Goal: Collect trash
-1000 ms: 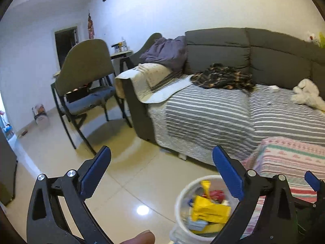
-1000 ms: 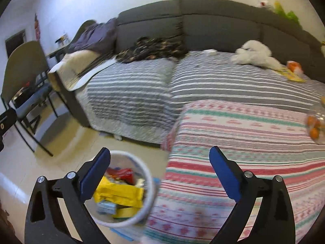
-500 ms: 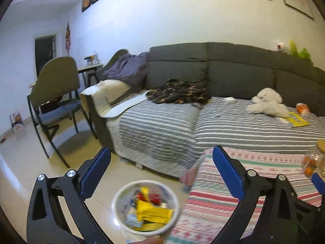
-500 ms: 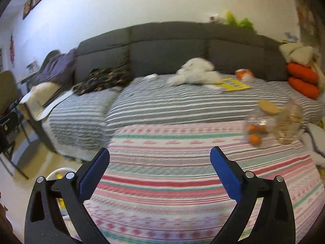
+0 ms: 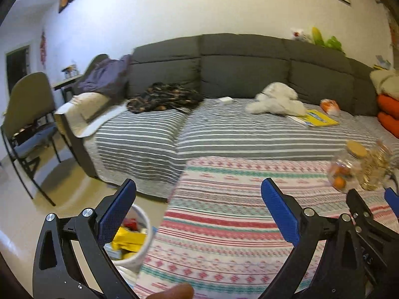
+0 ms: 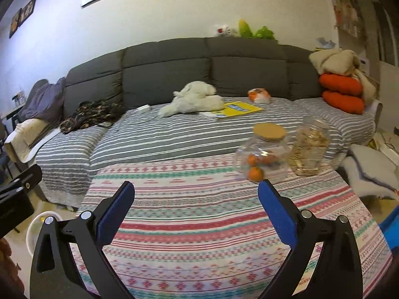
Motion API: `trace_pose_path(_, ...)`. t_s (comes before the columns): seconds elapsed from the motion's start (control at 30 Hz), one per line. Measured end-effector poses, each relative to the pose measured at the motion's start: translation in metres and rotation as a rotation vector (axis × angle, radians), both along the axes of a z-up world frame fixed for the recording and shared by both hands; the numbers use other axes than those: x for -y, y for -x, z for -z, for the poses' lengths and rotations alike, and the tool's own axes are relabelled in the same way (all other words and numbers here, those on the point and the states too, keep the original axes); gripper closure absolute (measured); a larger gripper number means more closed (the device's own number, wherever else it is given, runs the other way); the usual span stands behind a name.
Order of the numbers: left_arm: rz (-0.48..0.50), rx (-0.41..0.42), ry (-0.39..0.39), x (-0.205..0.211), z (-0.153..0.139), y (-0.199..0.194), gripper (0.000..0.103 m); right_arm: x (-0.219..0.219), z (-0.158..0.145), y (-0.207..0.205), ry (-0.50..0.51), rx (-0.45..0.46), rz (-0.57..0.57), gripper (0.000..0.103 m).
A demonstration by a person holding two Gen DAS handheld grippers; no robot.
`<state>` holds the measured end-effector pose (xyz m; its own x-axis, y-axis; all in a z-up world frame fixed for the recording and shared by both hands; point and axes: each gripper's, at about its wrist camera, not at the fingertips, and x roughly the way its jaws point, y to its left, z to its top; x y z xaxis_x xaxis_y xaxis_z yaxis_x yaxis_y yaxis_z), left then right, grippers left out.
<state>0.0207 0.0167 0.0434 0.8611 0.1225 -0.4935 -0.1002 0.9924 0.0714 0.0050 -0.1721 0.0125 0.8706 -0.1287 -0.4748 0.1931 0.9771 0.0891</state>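
Both claws spread wide, nothing held: left gripper [image 5: 198, 208], right gripper [image 6: 195, 205]. We hover over the patterned tablecloth [image 6: 199, 199]. Trash bin [image 5: 139, 236] sits on the floor at 7 o'clock, wrappers inside. Candidate trash: orange packet [image 6: 259, 95] on the sofa at 1 o'clock. Risk: two glass jars [image 6: 264, 154] near the table edge at 2 o'clock; reaching past them likely tips one

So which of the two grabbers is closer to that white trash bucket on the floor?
Left. The bucket sits right behind the left gripper, by its left finger. The right gripper hangs over the patterned cloth, bucket off to its left.
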Motion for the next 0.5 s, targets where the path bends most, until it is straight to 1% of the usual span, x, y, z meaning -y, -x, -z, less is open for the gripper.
trace_pose_path(0.13,0.04,-0.004,-0.01,0.016,0.007,-0.003,0.007,0.016,0.008,-0.004,-0.03,-0.015,0.026,0.007)
trace_pose_path(0.3,0.055,-0.007,0.003,0.024,0.009,-0.008,0.007,0.024,0.007,-0.003,0.001,0.003,0.058,0.007)
trace_pose_path(0.4,0.06,-0.002,0.009,0.03,0.009,-0.01,0.007,0.028,0.007,-0.003,0.001,0.009,0.068,0.007)
trace_pose_path(0.5,0.062,0.007,-0.002,0.034,0.01,-0.008,0.007,0.029,0.005,-0.002,0.0,0.013,0.067,0.007)
